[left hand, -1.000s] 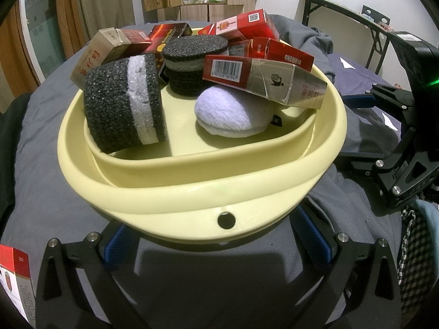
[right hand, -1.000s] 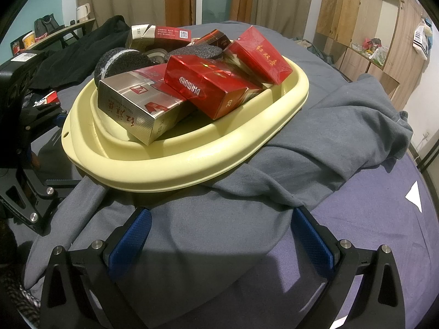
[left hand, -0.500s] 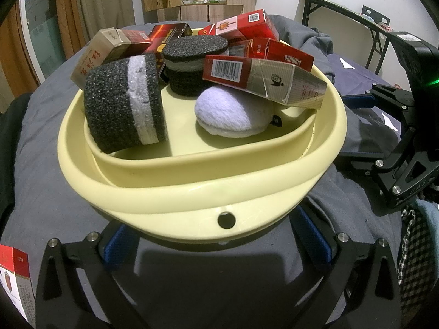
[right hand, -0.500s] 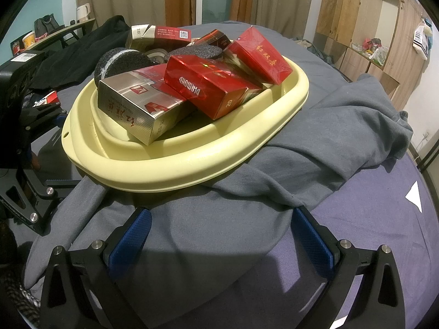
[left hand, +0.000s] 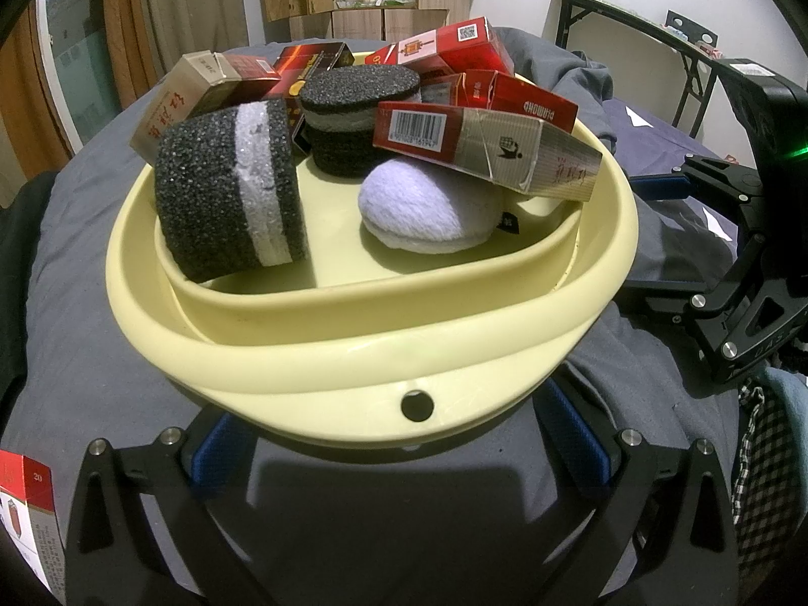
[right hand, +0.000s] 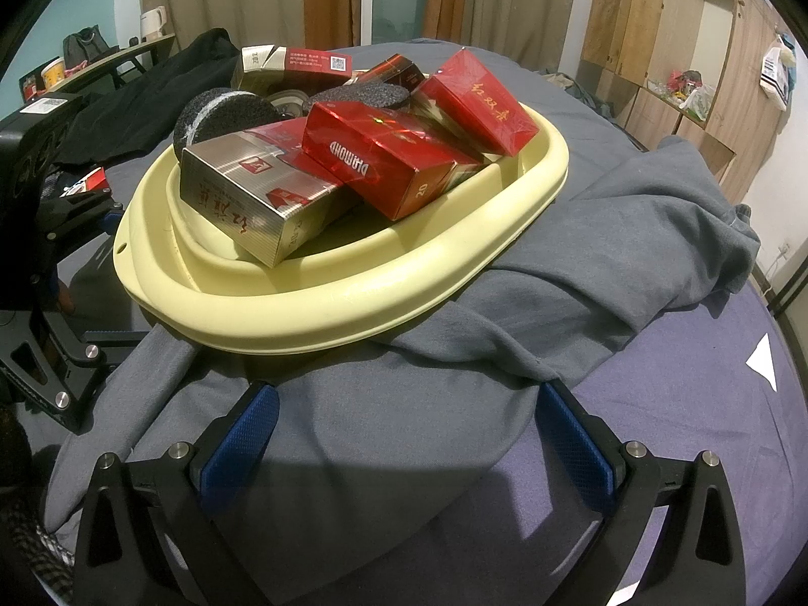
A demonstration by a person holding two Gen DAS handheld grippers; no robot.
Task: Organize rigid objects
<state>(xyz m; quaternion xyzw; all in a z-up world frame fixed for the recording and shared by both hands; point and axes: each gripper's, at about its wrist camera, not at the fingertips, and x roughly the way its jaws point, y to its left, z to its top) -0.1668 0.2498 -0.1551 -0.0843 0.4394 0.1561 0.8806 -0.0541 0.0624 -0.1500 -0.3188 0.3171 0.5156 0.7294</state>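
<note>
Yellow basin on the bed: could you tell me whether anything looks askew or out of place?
Yes. The cartons are heaped crookedly; the silver-and-red carton leans on the basin rim, and one red carton lies outside it on the bed.

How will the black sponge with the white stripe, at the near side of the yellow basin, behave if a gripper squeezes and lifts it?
The black sponge looks porous and foamy, so it probably compresses under the fingers and weighs little. Its rough surface should resist slipping. It stands on its edge against the yellow basin wall, so a push may tip or roll it.
</note>
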